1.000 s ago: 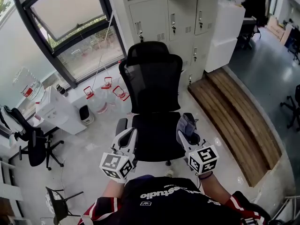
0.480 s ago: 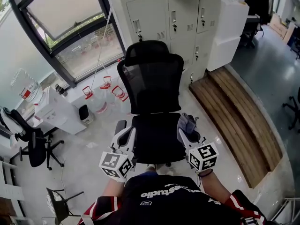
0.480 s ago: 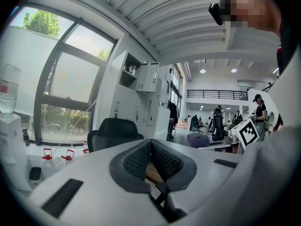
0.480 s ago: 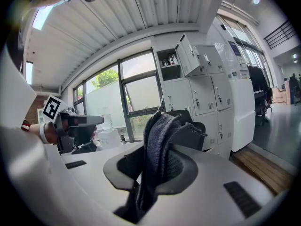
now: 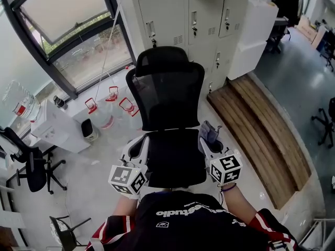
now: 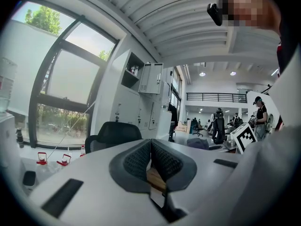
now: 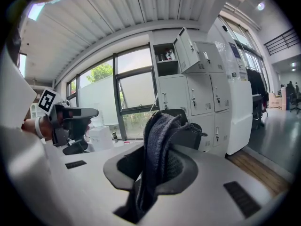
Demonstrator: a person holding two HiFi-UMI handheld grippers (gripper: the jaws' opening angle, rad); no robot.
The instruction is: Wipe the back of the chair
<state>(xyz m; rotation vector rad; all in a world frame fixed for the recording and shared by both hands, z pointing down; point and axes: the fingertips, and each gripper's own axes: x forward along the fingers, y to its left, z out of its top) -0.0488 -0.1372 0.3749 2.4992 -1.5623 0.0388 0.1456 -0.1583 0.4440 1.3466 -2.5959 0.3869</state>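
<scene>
Right gripper (image 5: pixel 207 139) jaws clamp grey cloth (image 7: pixel 160 140); left gripper (image 6: pixel 150 155) jaws together.

One black mesh chair (image 5: pixel 167 95) ahead, one grey cloth (image 5: pixel 210 132), two tools (image 5: pixel 142 143) (image 5: pixel 205 140), three red-handled jugs (image 5: pixel 111 94).

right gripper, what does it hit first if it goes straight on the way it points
Probably the chair back: the right gripper, shut on a dark cloth, points at its right side, so the cloth would touch first. Depth is unclear, so it could slip past that edge.
</scene>
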